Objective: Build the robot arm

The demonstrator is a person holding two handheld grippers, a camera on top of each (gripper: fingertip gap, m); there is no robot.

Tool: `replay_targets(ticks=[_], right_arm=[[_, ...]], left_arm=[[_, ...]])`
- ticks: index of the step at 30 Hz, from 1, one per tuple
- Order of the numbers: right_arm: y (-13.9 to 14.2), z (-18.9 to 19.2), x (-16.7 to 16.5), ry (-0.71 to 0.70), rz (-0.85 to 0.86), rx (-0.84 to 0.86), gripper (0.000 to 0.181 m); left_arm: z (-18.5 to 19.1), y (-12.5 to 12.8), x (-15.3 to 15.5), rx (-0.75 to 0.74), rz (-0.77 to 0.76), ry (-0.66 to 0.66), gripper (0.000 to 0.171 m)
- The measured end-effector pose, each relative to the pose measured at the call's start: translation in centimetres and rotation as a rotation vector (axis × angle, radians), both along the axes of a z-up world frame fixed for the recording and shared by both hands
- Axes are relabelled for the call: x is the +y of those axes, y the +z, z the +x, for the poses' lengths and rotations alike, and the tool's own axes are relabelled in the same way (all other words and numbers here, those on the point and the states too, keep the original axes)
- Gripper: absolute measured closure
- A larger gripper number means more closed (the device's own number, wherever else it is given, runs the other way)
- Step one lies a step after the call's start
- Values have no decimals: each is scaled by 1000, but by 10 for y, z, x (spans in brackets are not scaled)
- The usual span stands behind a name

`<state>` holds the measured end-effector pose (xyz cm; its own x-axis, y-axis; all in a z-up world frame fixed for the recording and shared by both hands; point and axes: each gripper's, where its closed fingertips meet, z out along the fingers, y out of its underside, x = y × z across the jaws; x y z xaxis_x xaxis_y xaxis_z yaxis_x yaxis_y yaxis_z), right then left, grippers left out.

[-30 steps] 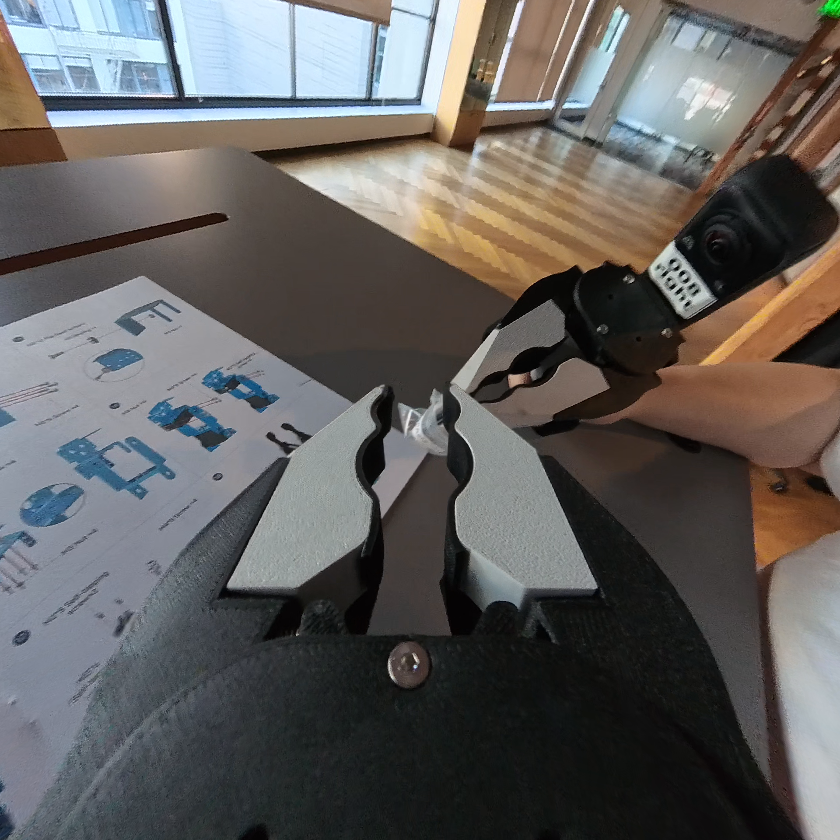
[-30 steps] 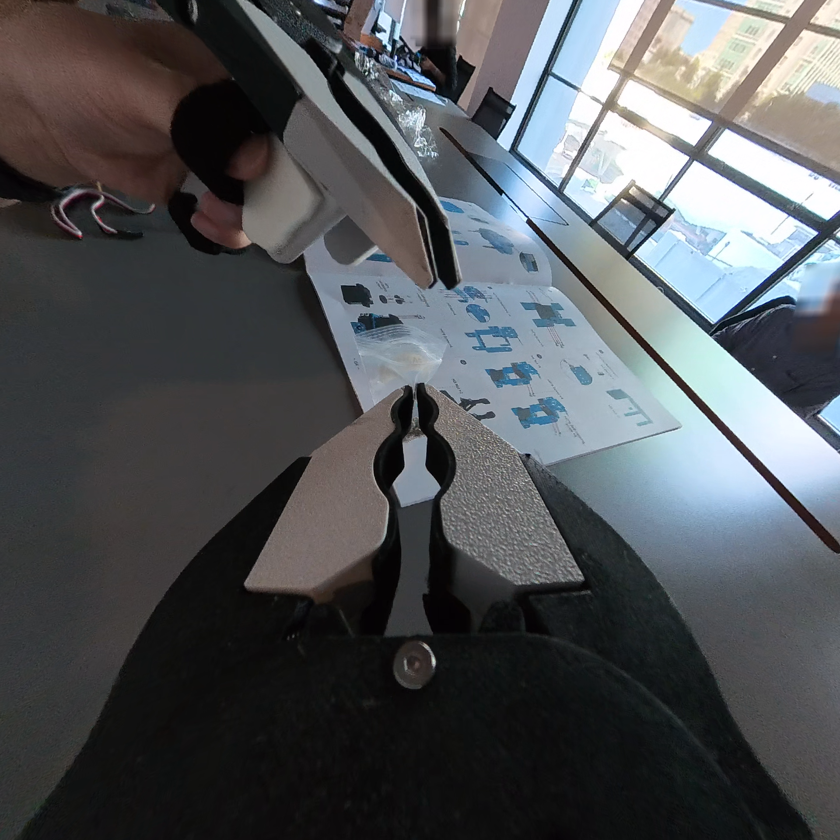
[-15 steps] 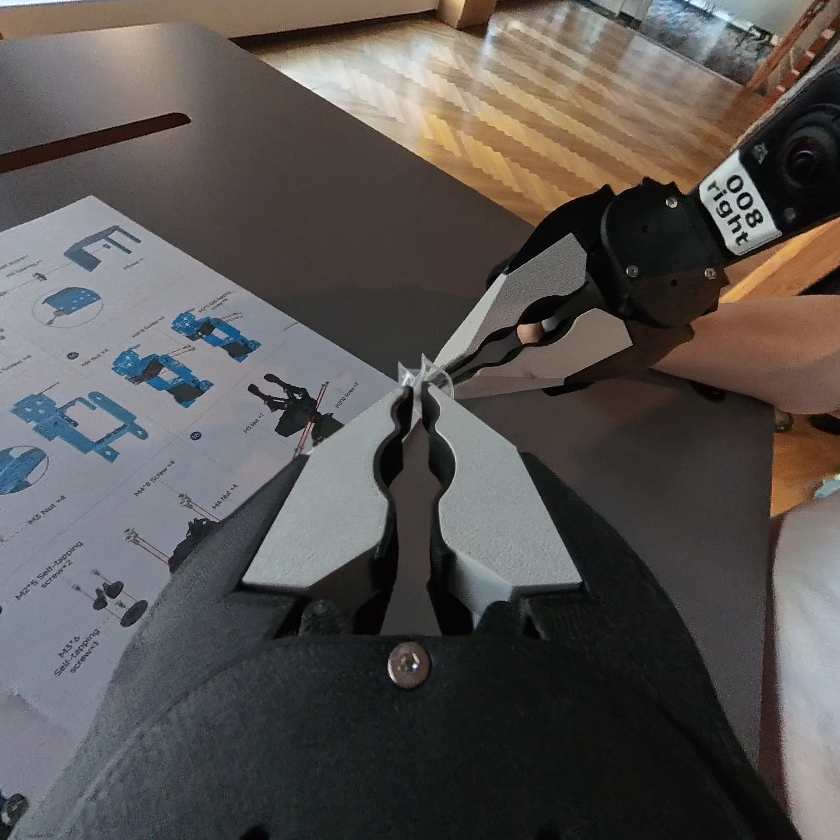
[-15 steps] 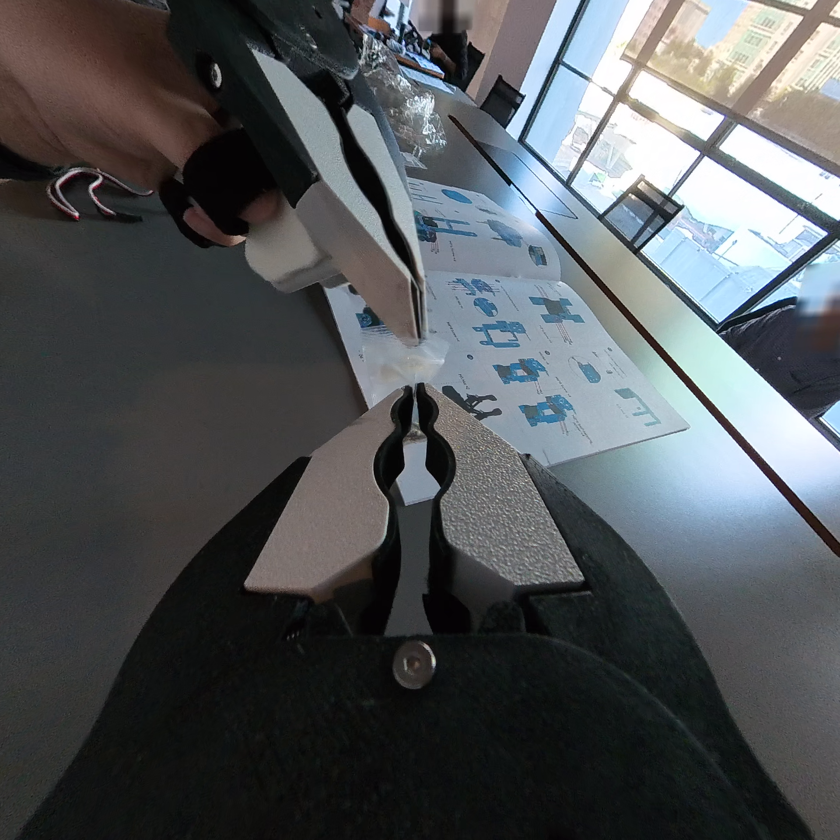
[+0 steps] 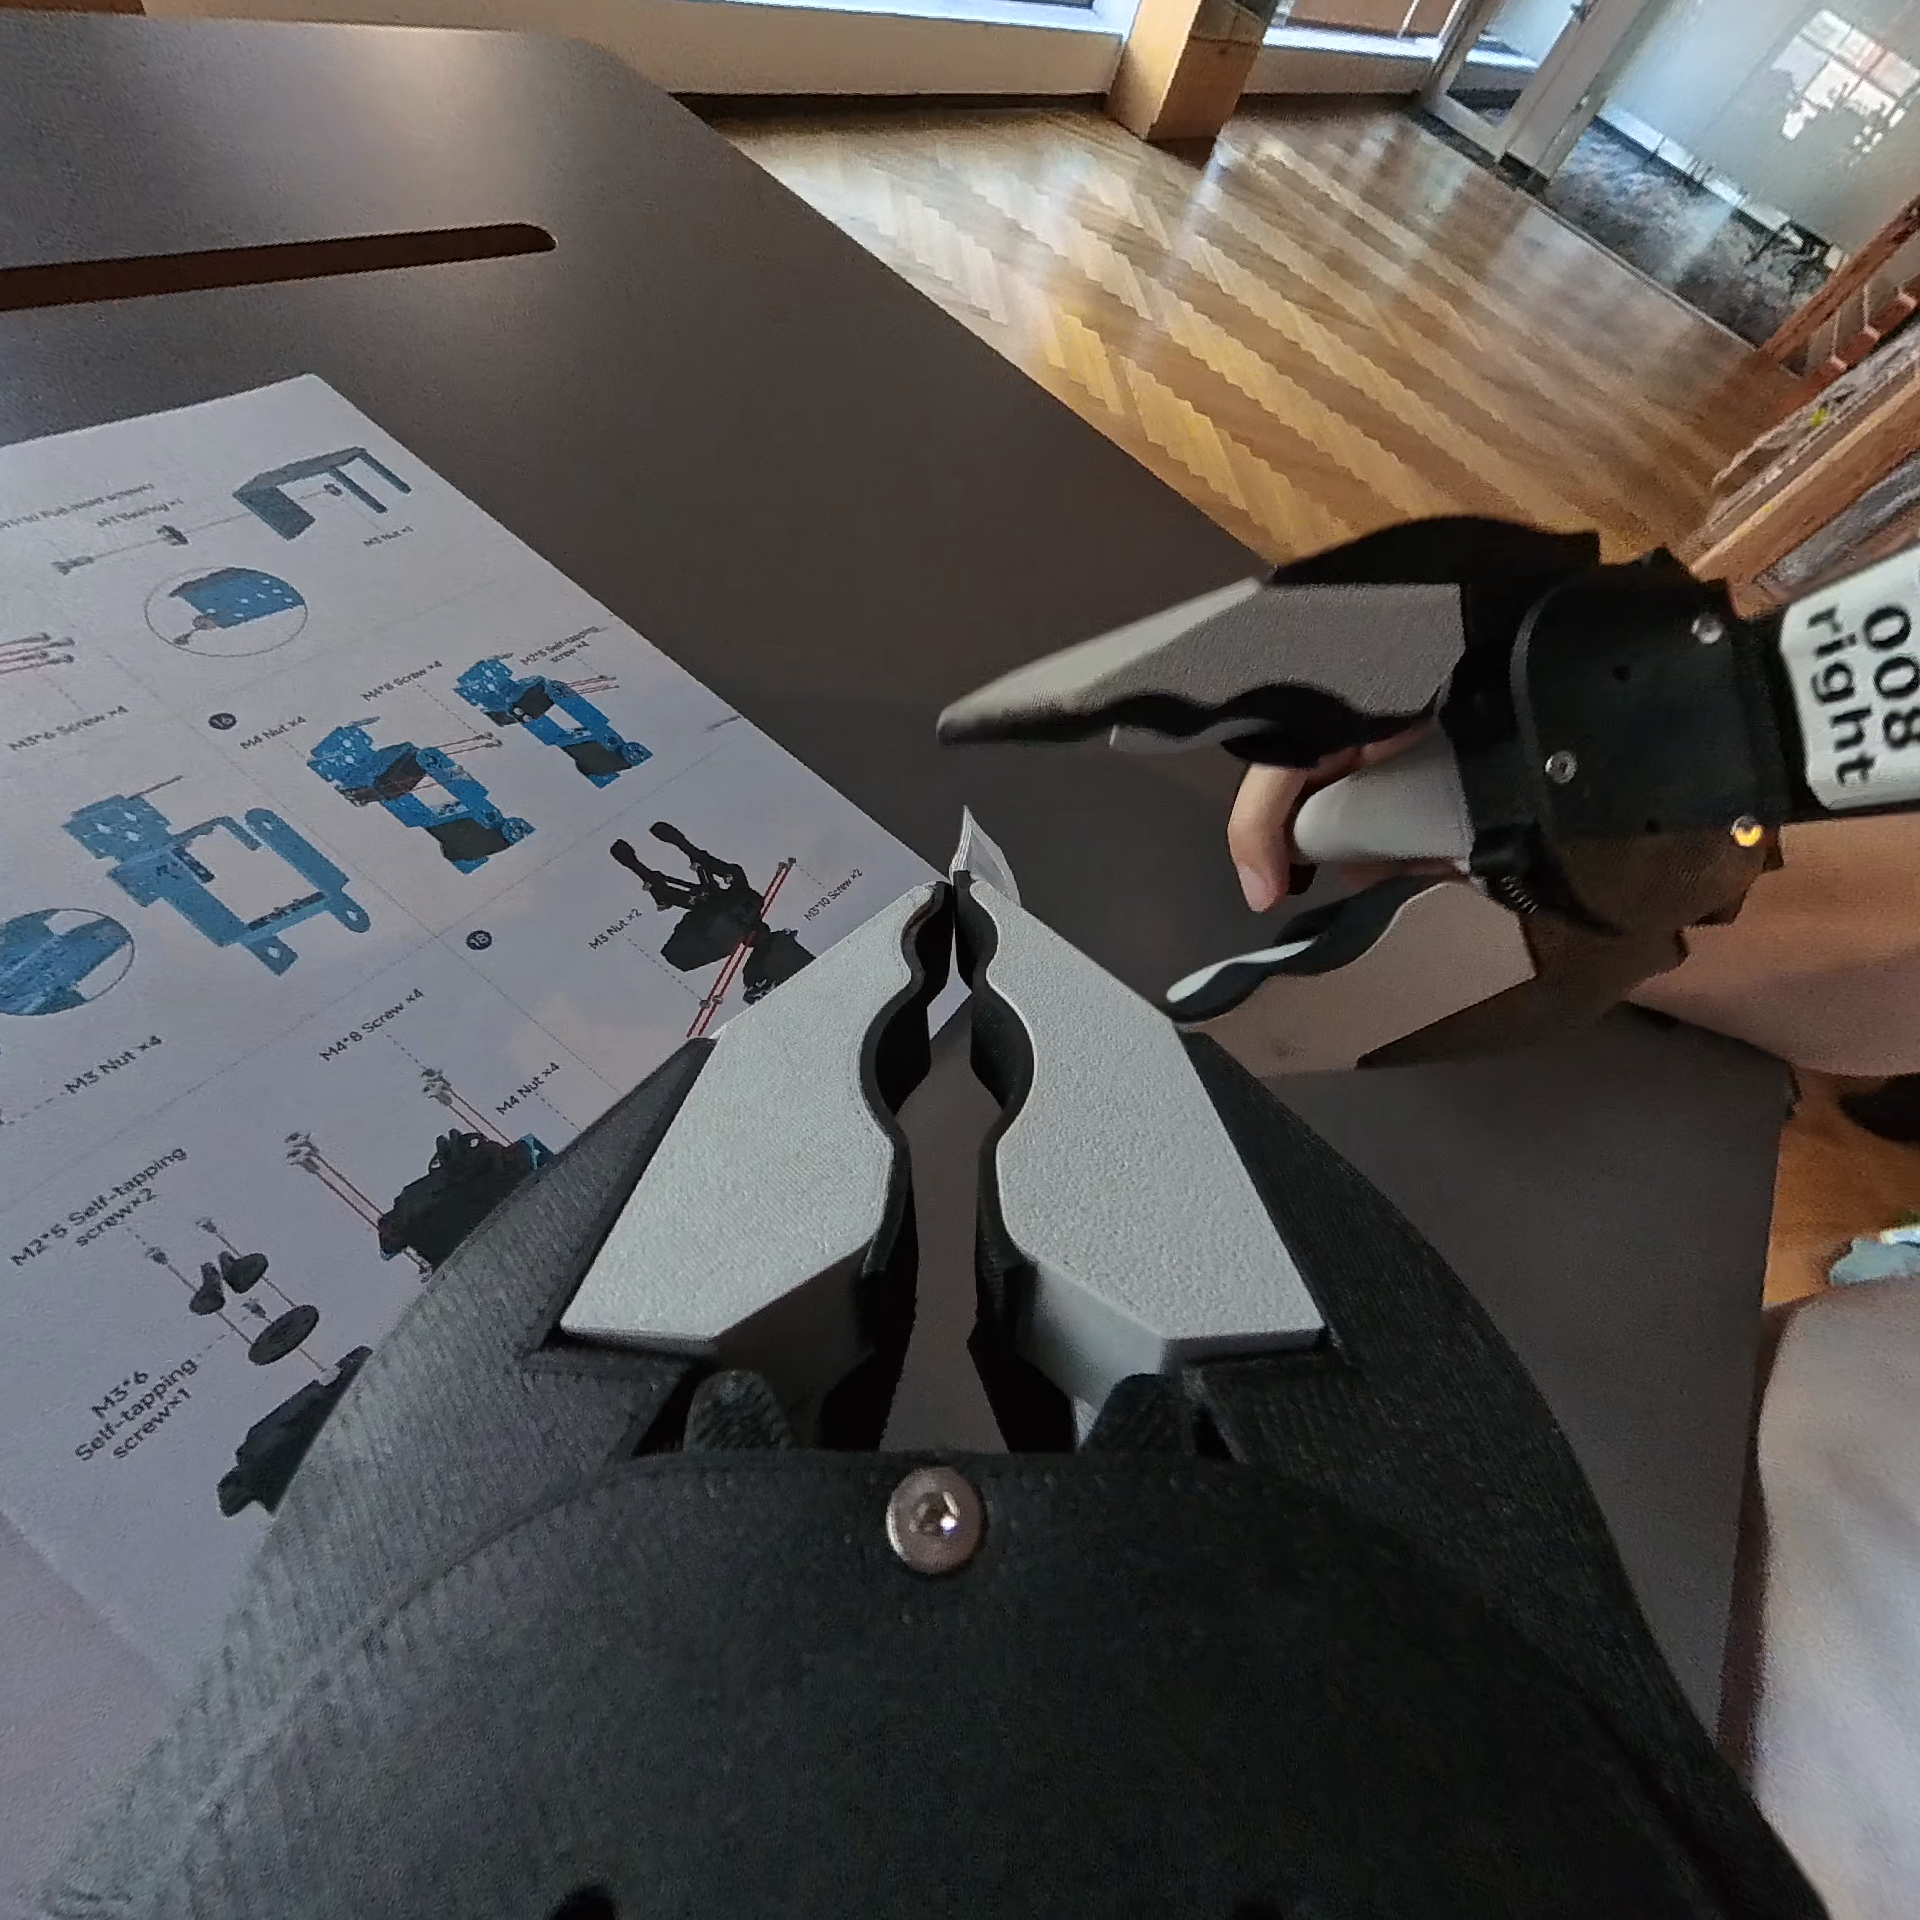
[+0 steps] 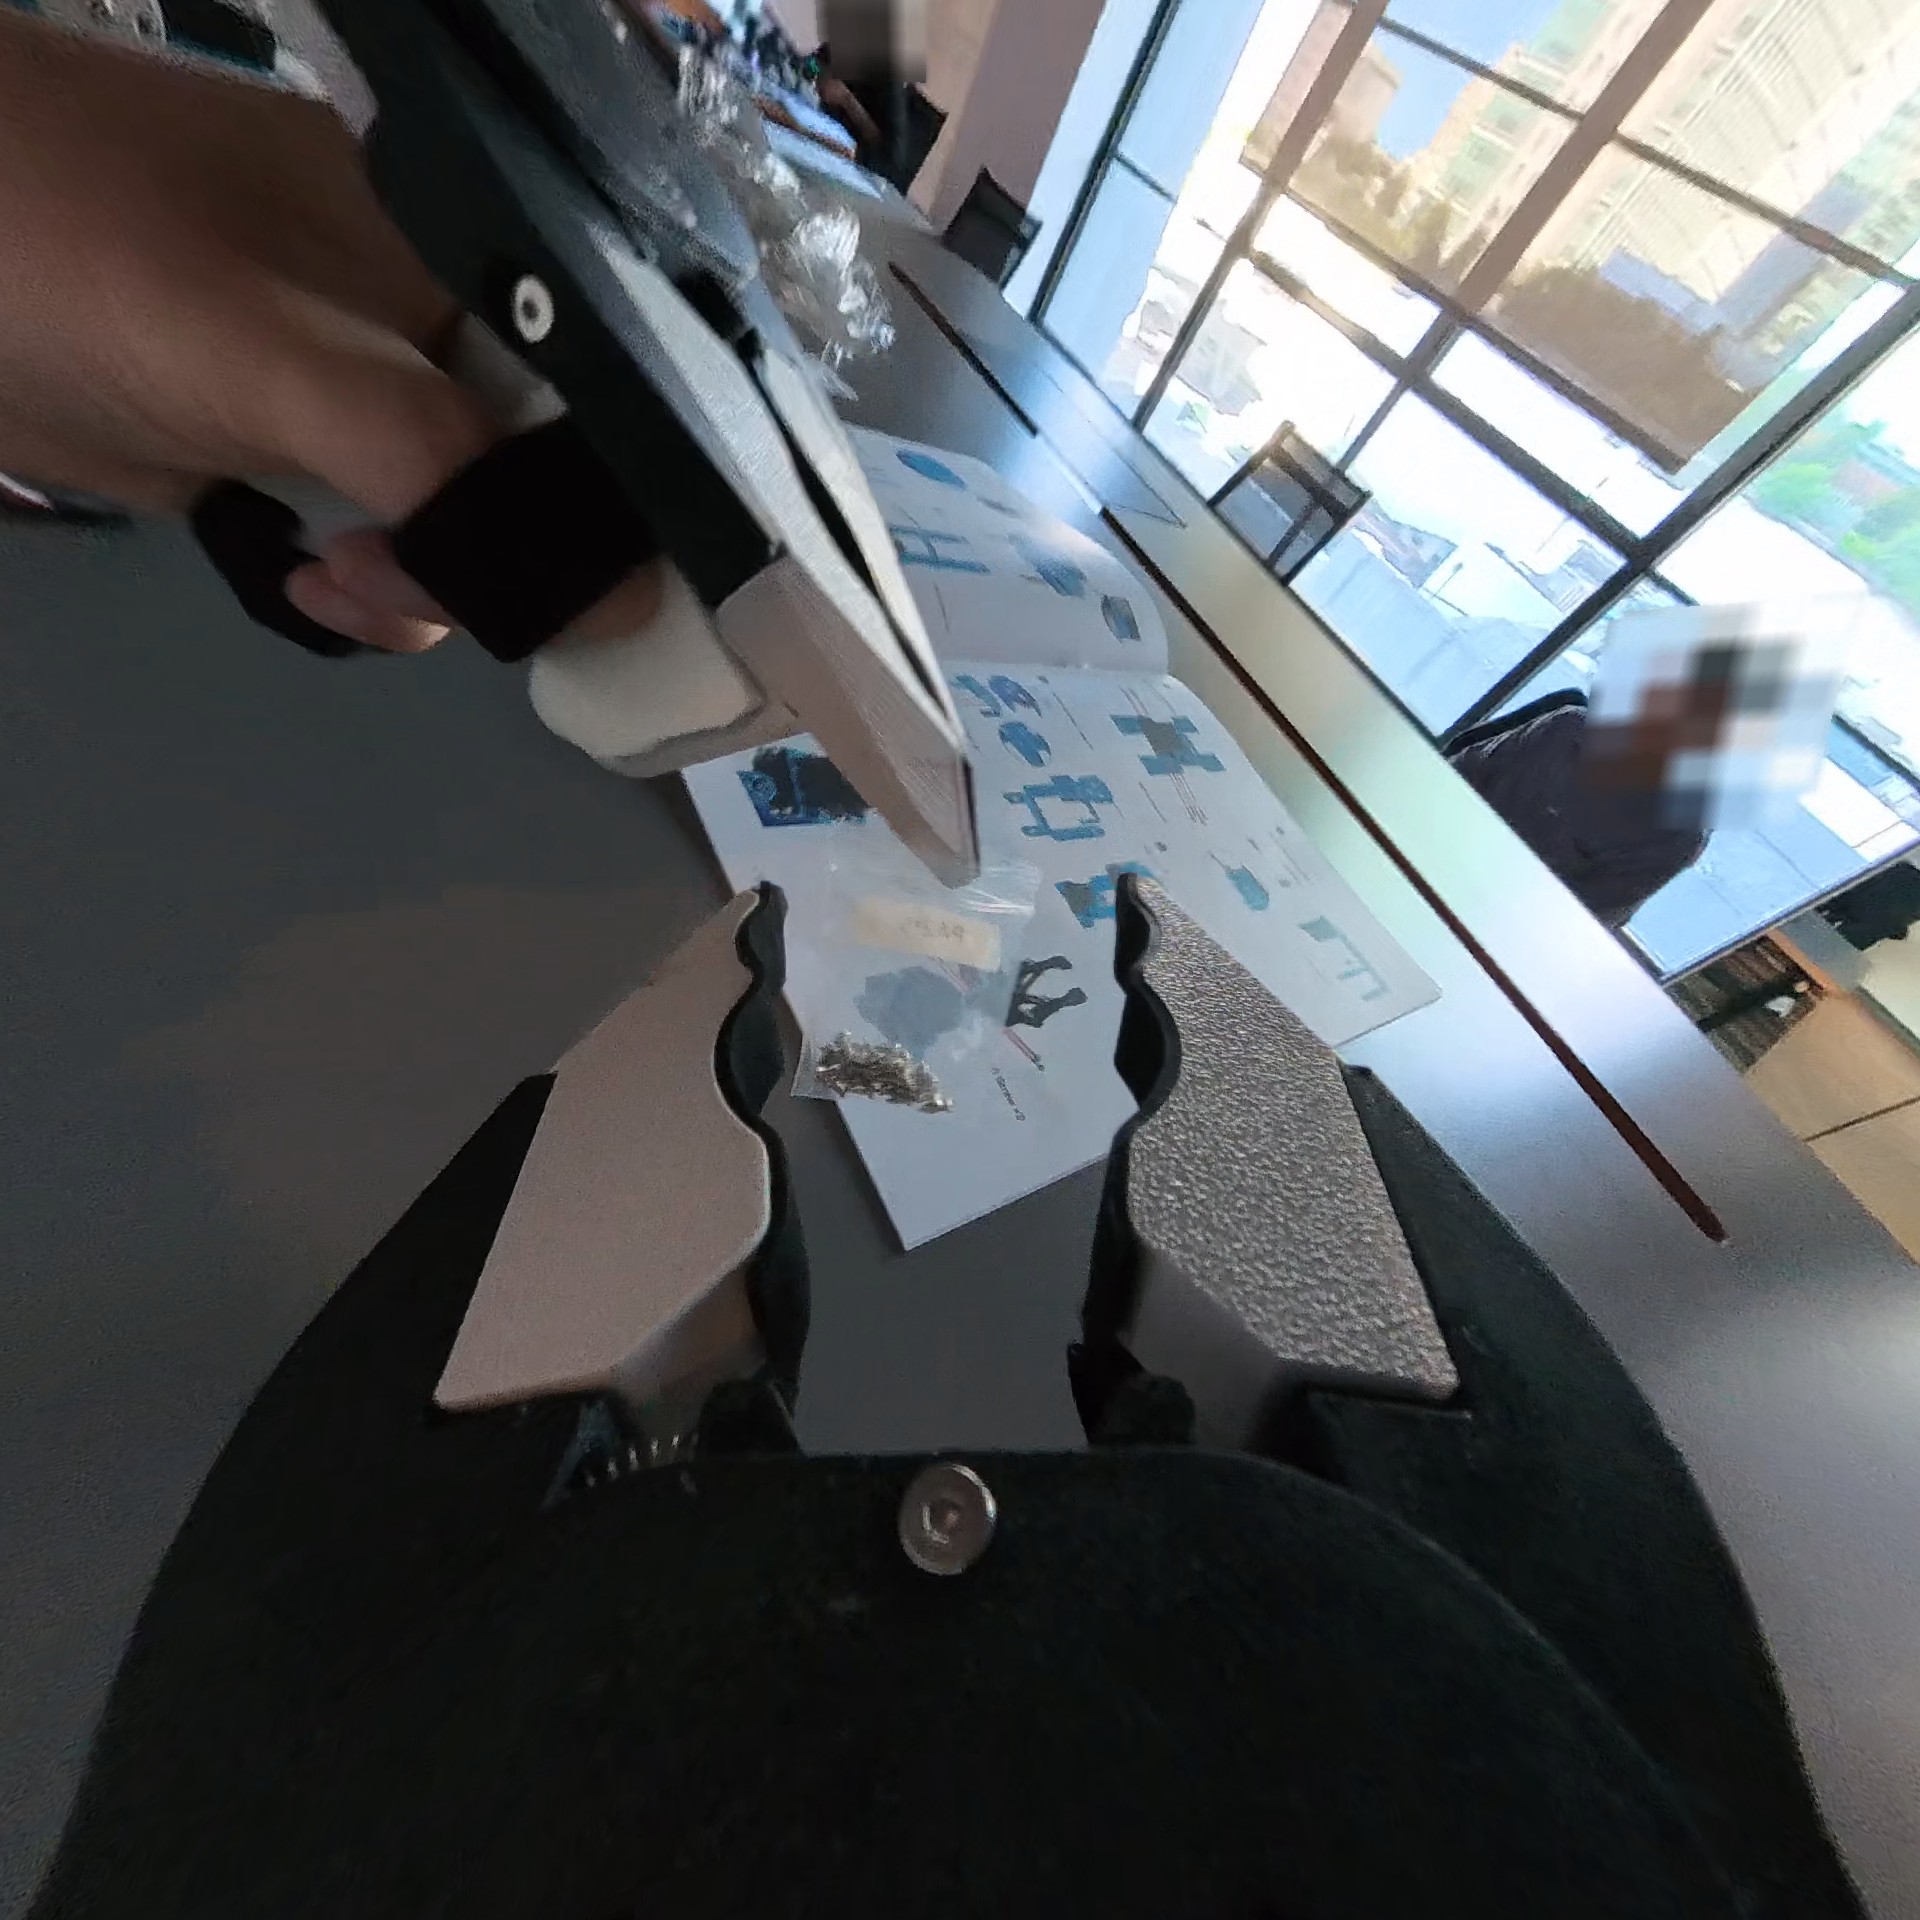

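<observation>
A small clear plastic bag point(image 6: 914, 987) with tiny metal screws point(image 6: 871, 1070) in its bottom hangs over an open instruction booklet point(image 6: 1174, 831). My left gripper point(image 5: 954, 891) is shut on the bag's top edge point(image 5: 979, 864) and holds it above the dark table point(image 5: 727, 436). It also shows in the right wrist view point(image 6: 961, 868), coming down from the upper left. My right gripper point(image 6: 945, 914) is open and empty, its fingers either side of the hanging bag without touching it. In the left wrist view it point(image 5: 1060, 862) stands just right of the bag.
The booklet point(image 5: 312, 831) lies open on the table to the left. Crumpled clear plastic bags point(image 6: 821, 239) lie farther back on the table. A seated person point(image 6: 1590, 800) is at the far side by the windows. The table's edge point(image 5: 1039, 384) drops to a wooden floor. My two grippers' fingertips are within a few centimetres of each other.
My left gripper closed on the bag's top. My right gripper, shut on the bag before, has opened and drawn back. The bag now hangs from the left gripper alone.
</observation>
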<state>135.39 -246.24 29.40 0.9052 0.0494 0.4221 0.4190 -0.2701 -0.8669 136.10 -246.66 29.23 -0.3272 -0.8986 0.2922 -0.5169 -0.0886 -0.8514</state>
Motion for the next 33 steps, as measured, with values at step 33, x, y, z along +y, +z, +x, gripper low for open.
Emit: replay_targets(ticks=[33], right_arm=[[-30, 49, -18, -13, -294, 129, 156]], left_arm=[[-11, -16, -23, 23, 33, 57, 120]])
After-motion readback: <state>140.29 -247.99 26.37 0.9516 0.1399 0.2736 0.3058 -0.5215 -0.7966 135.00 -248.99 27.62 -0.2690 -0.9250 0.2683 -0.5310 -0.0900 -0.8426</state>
